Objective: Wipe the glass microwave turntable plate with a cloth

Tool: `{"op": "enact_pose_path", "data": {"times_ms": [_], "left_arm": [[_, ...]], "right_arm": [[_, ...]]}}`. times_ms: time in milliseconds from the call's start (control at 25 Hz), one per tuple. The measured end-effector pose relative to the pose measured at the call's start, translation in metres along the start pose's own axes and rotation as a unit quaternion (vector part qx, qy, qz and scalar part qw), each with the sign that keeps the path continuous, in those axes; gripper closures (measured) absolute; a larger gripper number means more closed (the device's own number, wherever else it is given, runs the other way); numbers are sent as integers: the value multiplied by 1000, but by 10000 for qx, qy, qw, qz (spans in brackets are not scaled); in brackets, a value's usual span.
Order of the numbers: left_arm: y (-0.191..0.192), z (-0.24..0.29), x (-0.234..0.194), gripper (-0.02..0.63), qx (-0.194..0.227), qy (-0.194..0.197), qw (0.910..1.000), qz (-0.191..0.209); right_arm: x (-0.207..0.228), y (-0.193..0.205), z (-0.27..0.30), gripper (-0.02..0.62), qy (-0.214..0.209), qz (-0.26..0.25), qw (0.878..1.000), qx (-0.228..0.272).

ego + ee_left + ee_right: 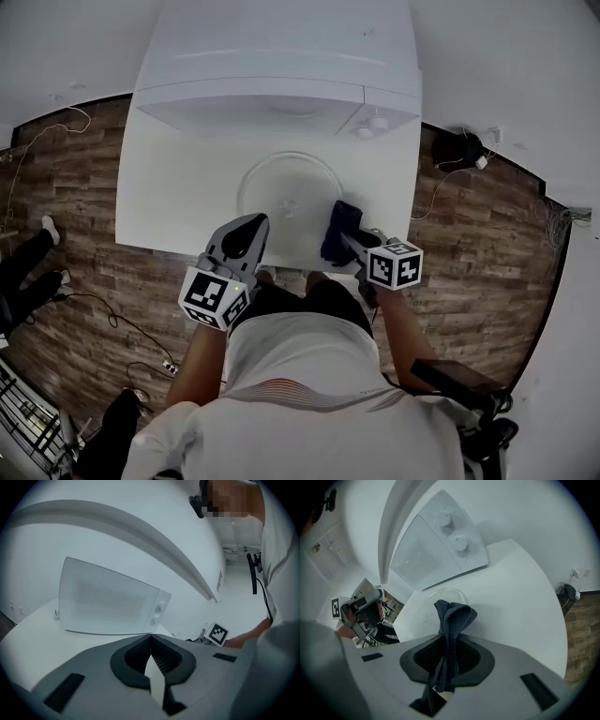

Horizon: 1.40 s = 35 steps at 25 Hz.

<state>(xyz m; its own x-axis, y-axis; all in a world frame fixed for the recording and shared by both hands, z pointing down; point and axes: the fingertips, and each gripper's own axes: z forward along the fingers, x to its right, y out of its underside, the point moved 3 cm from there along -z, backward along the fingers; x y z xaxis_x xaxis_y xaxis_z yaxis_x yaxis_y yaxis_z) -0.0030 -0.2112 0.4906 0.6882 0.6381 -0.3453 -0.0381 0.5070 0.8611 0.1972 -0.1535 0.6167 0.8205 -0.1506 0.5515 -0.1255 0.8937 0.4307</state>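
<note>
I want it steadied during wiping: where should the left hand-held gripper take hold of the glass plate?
Take the glass plate by its near-left rim, the left hand-held gripper coming in low from the person's side. It lies flat on the table, so probably only the thin edge offers a pinch, and the cloth is at its near-right edge.

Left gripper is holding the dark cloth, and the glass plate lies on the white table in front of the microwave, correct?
One thing is off: the dark blue cloth is clamped in the right gripper, not the left, as the right gripper view shows. The left gripper is shut on nothing. The glass turntable plate does lie on the white table in front of the microwave.
</note>
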Motion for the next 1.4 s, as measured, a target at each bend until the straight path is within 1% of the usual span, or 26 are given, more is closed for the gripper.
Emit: {"op": "enact_pose_path", "data": {"times_ms": [160, 240, 320, 440, 520, 680, 800, 880, 960, 1040, 1120, 1240, 1400], "left_arm": [[-3, 7, 12, 595, -3, 49, 10000, 52], [-6, 6, 16, 595, 26, 79, 9999, 93], [-11, 3, 16, 595, 66, 122, 9998, 146], [-21, -2, 10, 595, 176, 191, 9994, 233], [-27, -8, 4, 595, 242, 278, 9989, 303], [-39, -23, -12, 595, 339, 514, 9972, 415], [-50, -33, -21, 595, 413, 761, 9949, 524], [-56, -38, -27, 595, 439, 883, 9931, 628], [-62, -42, -32, 595, 505, 925, 9920, 689], [-66, -48, -35, 595, 581, 929, 9916, 685], [-67, -54, -35, 595, 623, 934, 9914, 670], [-67, -63, -30, 595, 685, 911, 9912, 672], [-72, -74, -13, 595, 852, 822, 9900, 761]], "right_arm": [[0, -4, -6, 534, -99, -51, 9999, 118], [-9, -15, -13, 534, -260, -137, 9989, 370], [-24, -30, -23, 534, -454, -255, 9956, 777], [-48, -59, -39, 534, -681, -470, 9866, 1406], [-65, -73, -49, 534, -753, -604, 9793, 1781], [-104, -92, -67, 534, -694, -924, 9603, 2537], [-128, -95, -75, 534, -613, -913, 9496, 2936], [-141, -94, -76, 534, -588, -857, 9457, 3080], [-150, -92, -76, 534, -550, -902, 9444, 3113], [-158, -91, -78, 534, -528, -960, 9425, 3156], [-164, -93, -84, 534, -518, -1034, 9382, 3262], [-173, -101, -98, 534, -503, -1265, 9279, 3472], [-187, -103, -133, 534, -512, -1636, 9087, 3805]]}}
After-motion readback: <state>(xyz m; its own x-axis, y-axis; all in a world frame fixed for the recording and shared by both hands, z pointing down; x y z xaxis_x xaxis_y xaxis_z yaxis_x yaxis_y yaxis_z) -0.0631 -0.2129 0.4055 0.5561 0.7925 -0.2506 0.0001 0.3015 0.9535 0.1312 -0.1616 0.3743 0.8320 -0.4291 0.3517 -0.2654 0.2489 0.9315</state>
